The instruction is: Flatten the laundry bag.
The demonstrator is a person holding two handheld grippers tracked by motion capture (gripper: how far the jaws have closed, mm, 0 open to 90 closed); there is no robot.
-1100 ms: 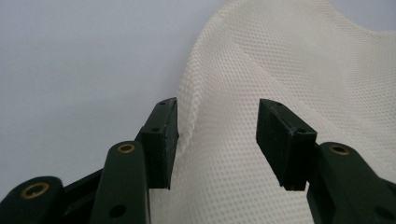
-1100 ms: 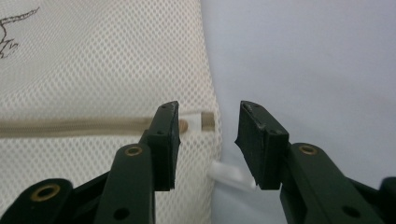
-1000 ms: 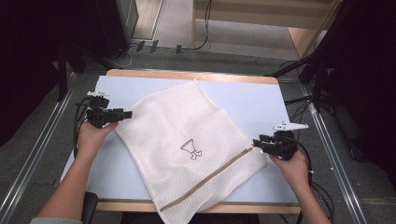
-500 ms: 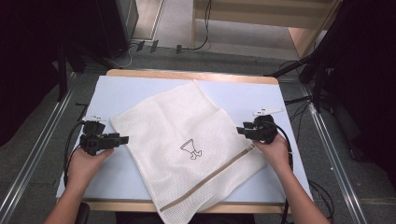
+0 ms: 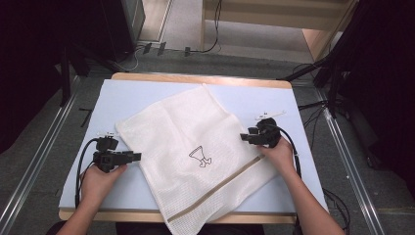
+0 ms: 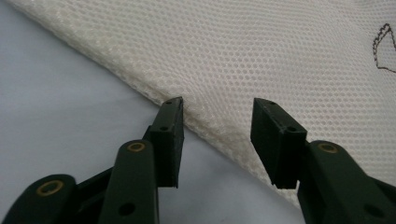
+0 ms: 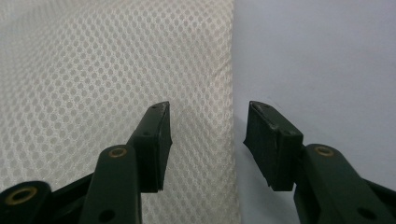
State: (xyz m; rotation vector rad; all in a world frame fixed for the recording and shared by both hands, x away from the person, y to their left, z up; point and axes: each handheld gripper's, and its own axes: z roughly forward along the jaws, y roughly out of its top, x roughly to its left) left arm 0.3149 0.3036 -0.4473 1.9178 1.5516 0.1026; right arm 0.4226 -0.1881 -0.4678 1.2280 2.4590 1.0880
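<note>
A white mesh laundry bag [image 5: 195, 156] with a small black printed emblem [image 5: 199, 157] lay flat across the pale blue tabletop [image 5: 147, 98]. Seen close, the left gripper [image 6: 217, 109] and right gripper [image 7: 208, 114] each gaped wide, straddling opposite bag edges.

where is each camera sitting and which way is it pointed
High view: above the person's side, looking forward and down at the table; both forearms, left gripper, right gripper.
Left gripper view: rides the left gripper, open jaws straddling the mesh bag edge.
Right gripper view: rides the right gripper, likewise open.
All share bag and table.
</note>
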